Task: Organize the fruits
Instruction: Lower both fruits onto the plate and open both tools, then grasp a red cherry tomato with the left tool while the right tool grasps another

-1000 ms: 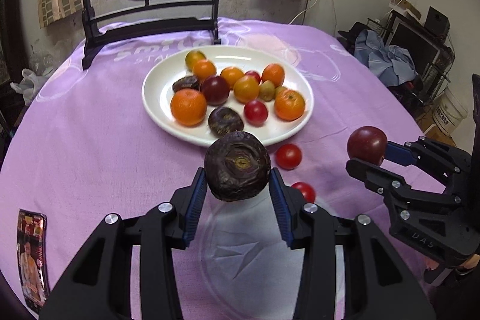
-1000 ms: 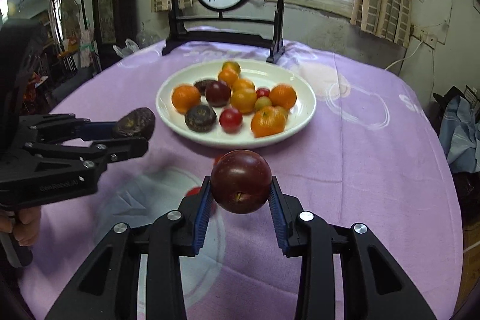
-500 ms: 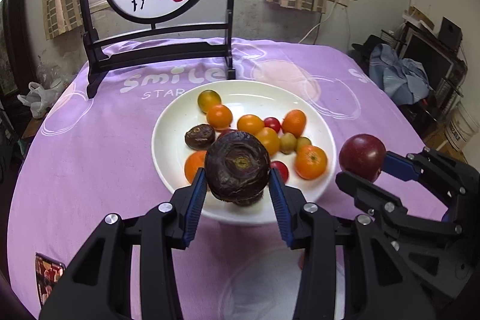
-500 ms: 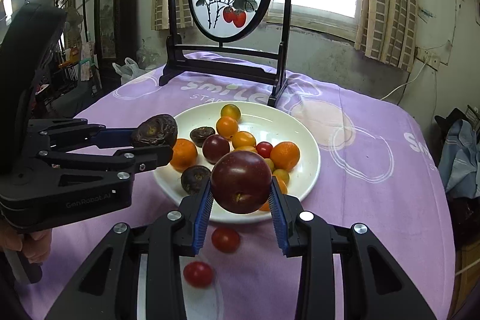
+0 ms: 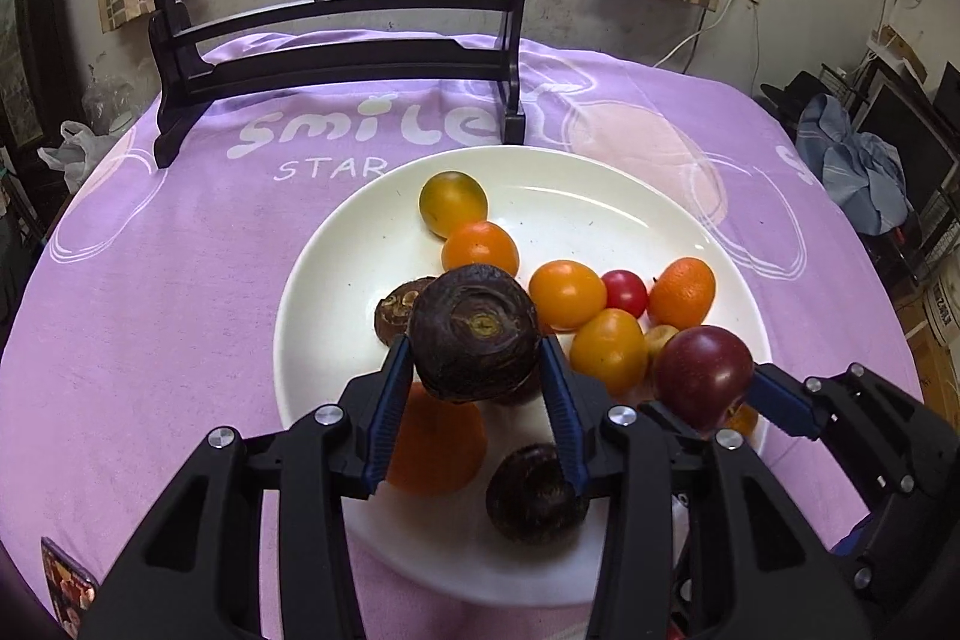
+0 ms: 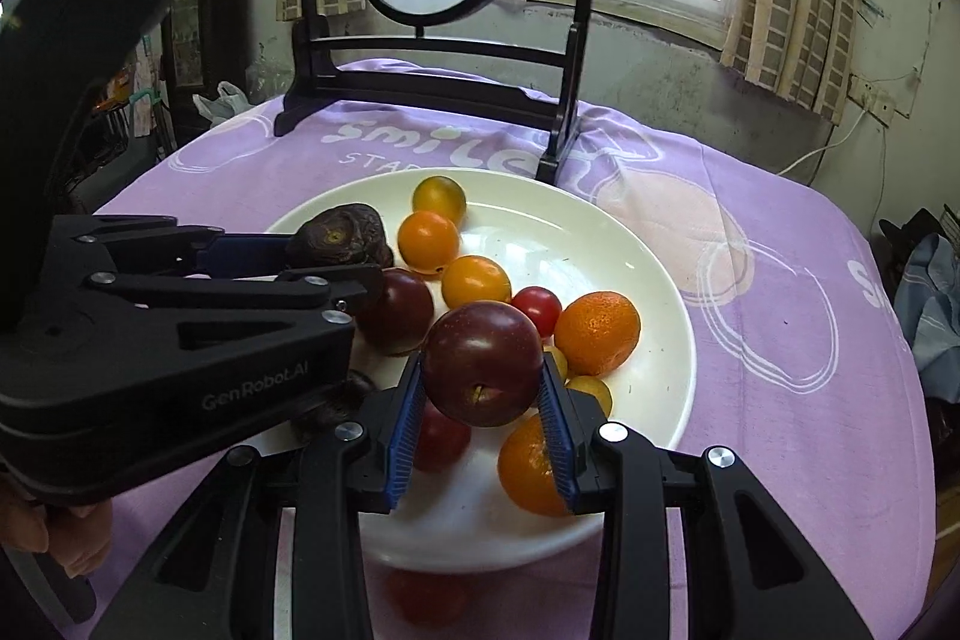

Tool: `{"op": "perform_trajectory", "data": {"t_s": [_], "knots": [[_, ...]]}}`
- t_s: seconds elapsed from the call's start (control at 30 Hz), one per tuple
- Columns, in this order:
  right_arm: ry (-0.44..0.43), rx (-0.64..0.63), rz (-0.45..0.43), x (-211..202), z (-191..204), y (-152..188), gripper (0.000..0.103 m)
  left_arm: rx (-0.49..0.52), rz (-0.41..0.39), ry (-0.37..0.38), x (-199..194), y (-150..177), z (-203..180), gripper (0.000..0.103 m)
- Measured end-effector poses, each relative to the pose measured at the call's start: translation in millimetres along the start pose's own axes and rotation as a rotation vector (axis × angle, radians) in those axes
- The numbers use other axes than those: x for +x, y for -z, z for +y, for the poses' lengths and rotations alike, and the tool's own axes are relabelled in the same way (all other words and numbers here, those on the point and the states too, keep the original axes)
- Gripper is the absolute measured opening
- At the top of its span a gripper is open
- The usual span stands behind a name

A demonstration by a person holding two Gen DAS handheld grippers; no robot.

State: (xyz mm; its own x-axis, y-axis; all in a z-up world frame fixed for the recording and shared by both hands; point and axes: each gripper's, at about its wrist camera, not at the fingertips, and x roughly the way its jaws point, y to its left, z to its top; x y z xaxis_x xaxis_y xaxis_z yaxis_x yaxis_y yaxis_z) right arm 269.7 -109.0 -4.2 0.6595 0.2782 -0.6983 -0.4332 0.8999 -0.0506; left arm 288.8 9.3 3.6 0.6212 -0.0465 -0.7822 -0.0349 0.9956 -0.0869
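My left gripper (image 5: 474,388) is shut on a dark wrinkled brown fruit (image 5: 474,334) and holds it over the left middle of the white plate (image 5: 336,280). It also shows in the right wrist view (image 6: 339,235). My right gripper (image 6: 483,400) is shut on a dark red plum (image 6: 483,364) and holds it over the plate's (image 6: 648,256) near right part. The plum also shows in the left wrist view (image 5: 702,376). The plate holds several oranges, yellow and red tomatoes and dark fruits.
A black wooden stand with a round painted screen (image 5: 336,58) rises behind the plate on the purple tablecloth (image 5: 150,268). A red tomato (image 6: 426,595) lies on the cloth just in front of the plate. A printed packet (image 5: 66,589) lies at the near left edge.
Both grippers have moved forward with their fruits, from in front of the plate to over it. The plate now looks much larger and closer.
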Motion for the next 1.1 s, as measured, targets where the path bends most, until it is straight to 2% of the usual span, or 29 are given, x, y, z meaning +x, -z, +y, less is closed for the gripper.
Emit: {"op": "perform_trajectory", "data": {"t_s": [0.03,0.07,0.1,0.3,0.37,0.53,0.67,0.73,0.83,0.93,1.1], "knots": [[0.003,0.012,-0.001,1.5,-1.8,-0.4,0.043,-0.007,-0.005,0.0,1.0,-1.0,0.5,0.056],[0.009,0.029,-0.009,1.2,-4.5,-0.4,0.048,-0.013,-0.019,-0.007,0.3,-1.4,1.2,0.068],[0.015,0.037,-0.018,-0.4,-6.3,-0.3,0.053,-0.019,-0.033,-0.017,-1.3,-1.6,1.6,0.071],[0.01,0.044,-0.046,-21.7,-12.6,5.1,0.054,-0.029,-0.045,-0.01,-13.6,5.3,1.9,0.076],[0.009,0.057,-0.055,-32.1,-16.7,11.3,0.058,-0.033,-0.054,-0.006,-21.2,11.3,2.1,0.079],[0.011,0.113,-0.059,-55.1,-33.7,32.1,0.059,-0.006,-0.063,-0.003,-42.4,30.1,-5.4,0.084],[0.011,0.143,-0.038,-69.2,-44.7,52.4,0.06,0.01,-0.069,0.033,-62.0,52.3,-12.9,0.087],[0.018,0.149,-0.031,-77.3,-47.7,64.6,0.066,0.025,-0.069,0.046,-70.4,64.0,-17.7,0.087],[0.018,0.154,-0.024,-86.3,-48.0,78.2,0.066,0.051,-0.072,0.046,-83.1,87.3,-25.6,0.091],[0.01,0.167,-0.021,-92.1,-46.7,90.3,0.067,0.102,-0.05,0.049,-89.7,108.9,-35.0,0.091],[0.0,0.182,-0.02,-97.4,-42.9,102.9,0.067,0.102,-0.024,0.065,-97.6,135.7,-34.9,0.091]]}}
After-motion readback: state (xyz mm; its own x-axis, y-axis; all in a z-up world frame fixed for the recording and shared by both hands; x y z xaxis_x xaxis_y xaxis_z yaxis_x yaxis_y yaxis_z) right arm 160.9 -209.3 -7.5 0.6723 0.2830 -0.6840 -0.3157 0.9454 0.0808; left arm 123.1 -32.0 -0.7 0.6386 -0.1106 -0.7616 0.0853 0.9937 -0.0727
